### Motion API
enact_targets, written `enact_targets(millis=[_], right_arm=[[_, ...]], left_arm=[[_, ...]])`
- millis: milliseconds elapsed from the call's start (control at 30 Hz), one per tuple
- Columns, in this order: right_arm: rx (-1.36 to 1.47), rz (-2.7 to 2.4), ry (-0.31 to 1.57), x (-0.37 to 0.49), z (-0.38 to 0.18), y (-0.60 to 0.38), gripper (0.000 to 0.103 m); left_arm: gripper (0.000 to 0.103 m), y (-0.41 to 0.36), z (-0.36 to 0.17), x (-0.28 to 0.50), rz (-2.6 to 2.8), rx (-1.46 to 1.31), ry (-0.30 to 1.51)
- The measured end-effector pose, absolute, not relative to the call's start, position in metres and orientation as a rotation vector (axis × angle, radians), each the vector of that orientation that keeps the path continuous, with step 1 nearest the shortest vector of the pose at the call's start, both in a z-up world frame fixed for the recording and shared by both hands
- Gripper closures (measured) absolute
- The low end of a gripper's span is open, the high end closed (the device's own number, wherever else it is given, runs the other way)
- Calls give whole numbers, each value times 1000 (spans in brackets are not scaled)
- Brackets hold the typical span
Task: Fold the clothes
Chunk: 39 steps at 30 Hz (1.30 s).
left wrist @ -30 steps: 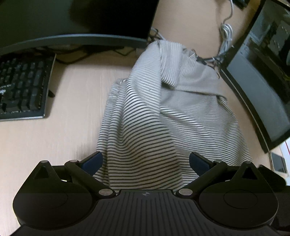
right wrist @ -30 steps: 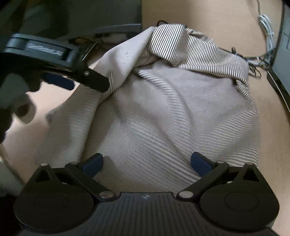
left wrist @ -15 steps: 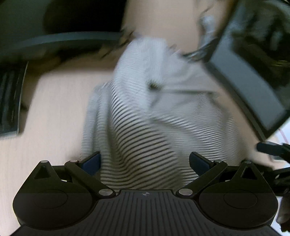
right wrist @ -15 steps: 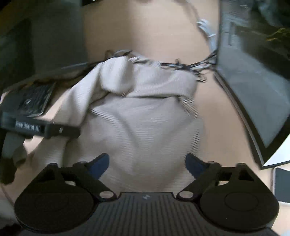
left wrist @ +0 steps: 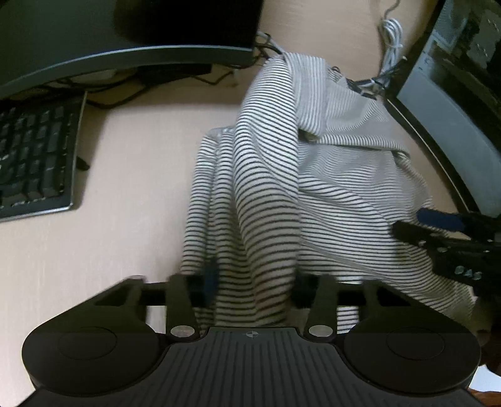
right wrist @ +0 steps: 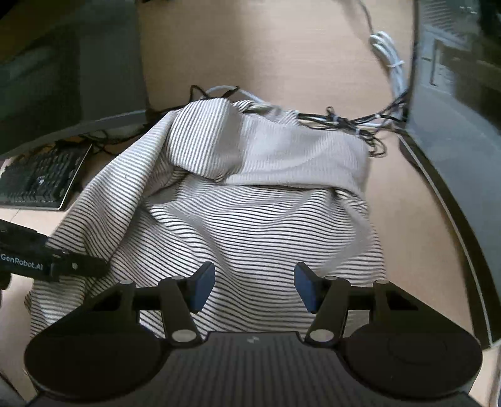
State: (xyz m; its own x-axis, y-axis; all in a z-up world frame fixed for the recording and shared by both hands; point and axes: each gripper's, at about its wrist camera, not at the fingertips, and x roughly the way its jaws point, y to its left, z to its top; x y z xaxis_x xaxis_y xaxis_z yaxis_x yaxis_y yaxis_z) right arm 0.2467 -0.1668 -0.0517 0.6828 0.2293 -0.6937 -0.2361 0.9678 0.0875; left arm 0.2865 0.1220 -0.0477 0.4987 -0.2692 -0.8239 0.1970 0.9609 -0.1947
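On the desk: striped garment (left wrist: 328, 200) lies in a loose heap on the light wooden desk (left wrist: 125, 175), bunched between the two monitors, its far end folded over near the cables.
Garment condition: creased, unfolded; a ridge of cloth runs down toward the near hem.
Left gripper (left wrist: 253, 281): jaws drawn in around the near hem, cloth filling the gap between them; blurred, so a firm pinch cannot be confirmed.
Right gripper (right wrist: 254, 286): jaws partly apart, holding nothing, poised over the near part of the garment with cloth beneath them.
Step in hand: judged to be taking hold of the near edge at two points.
Method advised: seize one layer only at each corner, draw the hem taut between both tools, lift clear of the cables (right wrist: 353, 120) before laying flat.
Surroundings: keyboard (left wrist: 34, 159) well apart to the left; left monitor (left wrist: 125, 28) behind; right monitor (left wrist: 454, 131) just beside the cloth.
Obscured: left fingertips hidden by cloth and motion blur; garment type, sleeves and collar not distinguishable; near hem cut off by the tool bodies.
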Motion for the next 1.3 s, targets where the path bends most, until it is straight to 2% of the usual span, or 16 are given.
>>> enact_targets(millis=[33, 100, 167, 500, 900, 933, 967, 1033, 1133, 1267, 1300], right_arm=[[-16, 280, 791, 249, -55, -163, 46], [-29, 317, 820, 254, -62, -156, 45], [-69, 348, 826, 255, -66, -145, 36], [-161, 505, 900, 226, -61, -114, 35], [-163, 441, 913, 215, -57, -93, 35], [-160, 433, 913, 214, -57, -92, 35], [-158, 425, 914, 214, -57, -90, 35], [-151, 418, 915, 214, -56, -89, 35], [-134, 403, 892, 217, -47, -90, 35], [-170, 394, 757, 234, -20, -85, 35], [-186, 410, 726, 241, -15, -79, 35]], left_arm=[[81, 125, -47, 284, -279, -94, 1006], [85, 134, -44, 280, -261, -127, 985], [87, 146, -39, 275, -235, -167, 955], [87, 251, -3, 235, -17, -303, 859], [81, 296, 20, 281, 118, -230, 781], [74, 300, 23, 282, 145, -233, 773], [63, 305, 25, 282, 174, -243, 767], [52, 318, 29, 281, 220, -274, 751], [43, 328, 33, 274, 248, -300, 740], [20, 317, 35, 257, 214, -325, 741], [17, 312, 35, 252, 199, -329, 742]])
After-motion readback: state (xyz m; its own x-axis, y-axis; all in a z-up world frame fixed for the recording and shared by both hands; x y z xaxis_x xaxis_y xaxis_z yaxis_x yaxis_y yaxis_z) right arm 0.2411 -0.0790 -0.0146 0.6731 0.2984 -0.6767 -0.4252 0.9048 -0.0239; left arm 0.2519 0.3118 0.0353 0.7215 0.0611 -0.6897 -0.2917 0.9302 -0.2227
